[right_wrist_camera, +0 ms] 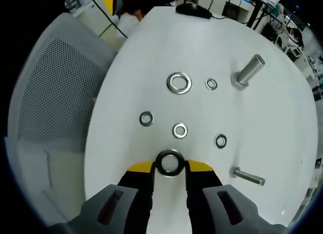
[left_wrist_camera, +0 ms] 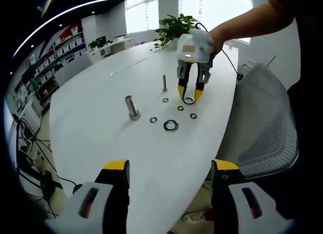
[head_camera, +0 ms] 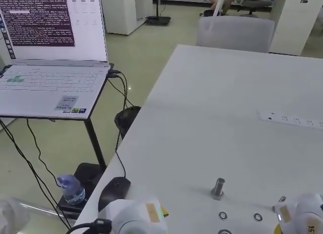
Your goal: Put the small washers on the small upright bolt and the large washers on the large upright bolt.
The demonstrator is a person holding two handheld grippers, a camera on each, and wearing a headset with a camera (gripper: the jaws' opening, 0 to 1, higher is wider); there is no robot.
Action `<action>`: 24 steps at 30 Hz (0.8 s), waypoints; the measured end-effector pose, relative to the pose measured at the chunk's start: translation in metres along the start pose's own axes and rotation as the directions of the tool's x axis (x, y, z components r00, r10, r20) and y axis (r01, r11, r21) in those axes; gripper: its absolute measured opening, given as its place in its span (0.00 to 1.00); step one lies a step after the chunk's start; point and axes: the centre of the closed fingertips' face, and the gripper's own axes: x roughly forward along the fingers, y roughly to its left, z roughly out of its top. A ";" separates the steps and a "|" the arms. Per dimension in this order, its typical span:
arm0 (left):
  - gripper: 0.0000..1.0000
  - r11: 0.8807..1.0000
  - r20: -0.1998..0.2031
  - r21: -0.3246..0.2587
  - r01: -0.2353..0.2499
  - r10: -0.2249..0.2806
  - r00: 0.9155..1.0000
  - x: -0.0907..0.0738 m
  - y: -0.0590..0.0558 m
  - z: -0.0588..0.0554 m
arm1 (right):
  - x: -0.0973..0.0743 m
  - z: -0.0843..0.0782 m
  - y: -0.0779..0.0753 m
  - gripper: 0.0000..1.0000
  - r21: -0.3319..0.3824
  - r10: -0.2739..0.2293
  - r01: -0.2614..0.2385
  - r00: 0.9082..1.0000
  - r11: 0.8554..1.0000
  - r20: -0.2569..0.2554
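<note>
big washer (right_wrist_camera: pixel 169 162): lies flat between the right gripper's tips, hole facing up, on the near side of the washer group. i cannot tell whether it rests on the table or sits just off it.
right gripper (right_wrist_camera: pixel 169 167): jaws drawn narrow, one yellow tip against each side of the big washer's rim. it points down at the table, with a hand (left_wrist_camera: pixel 216 38) on top of it.
small washers (right_wrist_camera: pixel 180 130): four, flat on the table and apart from one another, scattered between the gripped washer and the bolts.
second big washer (right_wrist_camera: pixel 179 83): flat on the table, beyond the small ones, near the big bolt.
big bolt (right_wrist_camera: pixel 247 72): upright, long axis vertical, wider end on the table, shaft bare.
small bolt (right_wrist_camera: pixel 248 177): thin and upright too, well apart from the big bolt. in the head view it is half hidden behind the right gripper's body.
left gripper (left_wrist_camera: pixel 170 167): jaws spread wide at the table's edge, aimed across the top toward the bolts.
table (head_camera: pixel 227 102): white. the head view cuts off both grippers at its bottom edge.
around: power strip (head_camera: pixel 292 119) on the table, chair (head_camera: pixel 234 34) at the far end, laptop (head_camera: pixel 50 87) on a stand beside it, mouse (head_camera: pixel 113 190) at the near corner.
</note>
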 end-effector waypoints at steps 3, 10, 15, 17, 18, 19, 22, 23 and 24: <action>0.64 1.000 0.003 -0.004 0.005 -0.005 1.000 0.001 -0.001 0.001 | 0.000 0.000 0.001 0.26 -0.013 -0.005 0.005 1.000 1.000 0.015; 0.66 1.000 0.016 -0.004 -0.005 0.005 1.000 0.003 0.001 0.005 | 0.000 0.001 0.000 0.23 -0.033 -0.018 0.017 1.000 0.999 -0.004; 0.65 1.000 0.032 -0.006 -0.001 0.001 0.999 0.004 -0.001 0.011 | 0.000 0.001 -0.001 0.22 -0.025 -0.020 0.019 1.000 0.999 -0.021; 0.65 1.000 0.029 -0.005 0.002 -0.001 1.000 0.004 -0.001 0.012 | 0.000 0.001 -0.001 0.22 -0.014 -0.020 0.020 0.999 1.000 -0.025; 0.64 1.000 0.030 -0.005 0.004 -0.003 1.000 0.005 -0.002 0.012 | 0.000 0.001 -0.002 0.22 0.000 -0.021 0.021 1.000 1.000 -0.023; 0.64 1.000 0.031 -0.005 0.006 -0.005 0.999 0.005 -0.002 0.013 | 0.000 0.000 -0.002 0.22 0.009 -0.022 0.022 1.000 1.000 -0.019; 0.64 1.000 0.031 -0.004 0.006 -0.006 0.999 0.004 -0.002 0.014 | -0.001 0.001 -0.002 0.22 0.041 -0.032 0.032 0.999 0.999 0.004; 0.64 1.000 0.032 -0.004 0.006 -0.006 0.999 0.004 -0.002 0.014 | 0.000 0.002 -0.002 0.22 0.053 -0.035 0.034 0.999 0.998 0.012; 0.64 1.000 0.030 -0.006 0.006 -0.006 1.000 0.003 -0.002 0.014 | 0.000 0.002 -0.002 0.22 0.078 -0.036 0.034 0.999 0.996 0.025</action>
